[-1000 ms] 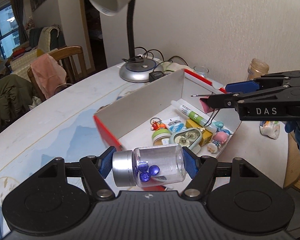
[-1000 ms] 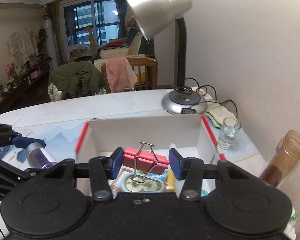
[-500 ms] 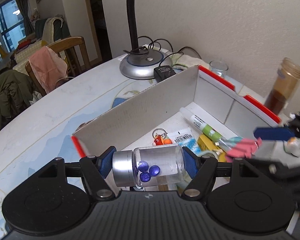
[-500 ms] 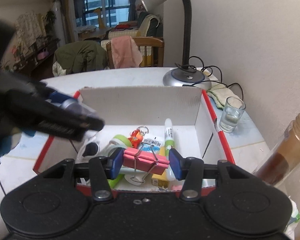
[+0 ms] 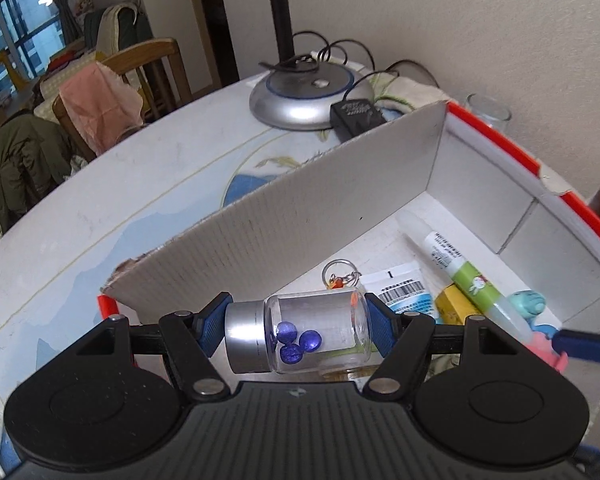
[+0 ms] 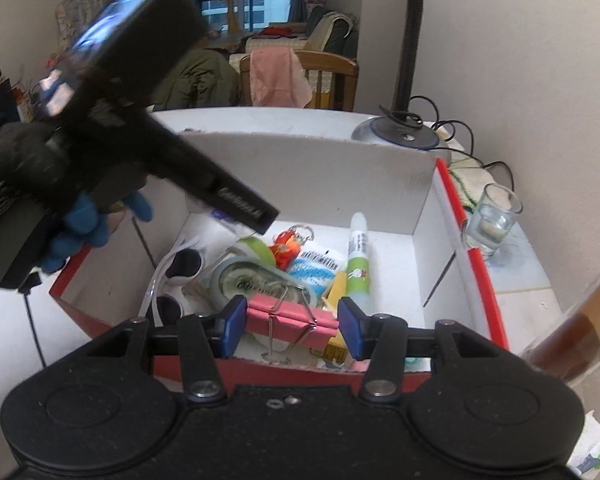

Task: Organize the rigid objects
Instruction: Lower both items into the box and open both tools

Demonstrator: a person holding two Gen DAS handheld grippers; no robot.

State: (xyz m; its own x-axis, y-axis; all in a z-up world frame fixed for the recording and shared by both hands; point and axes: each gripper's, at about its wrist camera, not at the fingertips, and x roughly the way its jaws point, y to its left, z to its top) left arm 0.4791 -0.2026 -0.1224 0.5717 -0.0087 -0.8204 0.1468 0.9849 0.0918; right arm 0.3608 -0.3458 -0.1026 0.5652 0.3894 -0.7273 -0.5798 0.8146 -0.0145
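Note:
My left gripper (image 5: 298, 330) is shut on a small clear glass jar (image 5: 300, 330) with a silver cap and blue beads, held sideways over the open red-and-white cardboard box (image 5: 340, 196). My right gripper (image 6: 292, 324) is shut on a pink binder clip (image 6: 290, 320), held above the near edge of the same box (image 6: 308, 164). The box holds a glue tube (image 6: 358, 264), a keychain (image 6: 286, 246), sunglasses (image 6: 178, 268) and several small items. The left gripper body (image 6: 148, 128) reaches in from the left in the right wrist view.
A desk lamp base (image 5: 308, 96) with cables and an adapter stands behind the box. A drinking glass (image 6: 492, 220) and a brown jar (image 6: 580, 336) stand right of the box. Chairs with clothes (image 5: 100, 92) are beyond the table.
Both grippers have moved forward and down over the box with their loads. The left gripper now crosses the right wrist view closer and higher.

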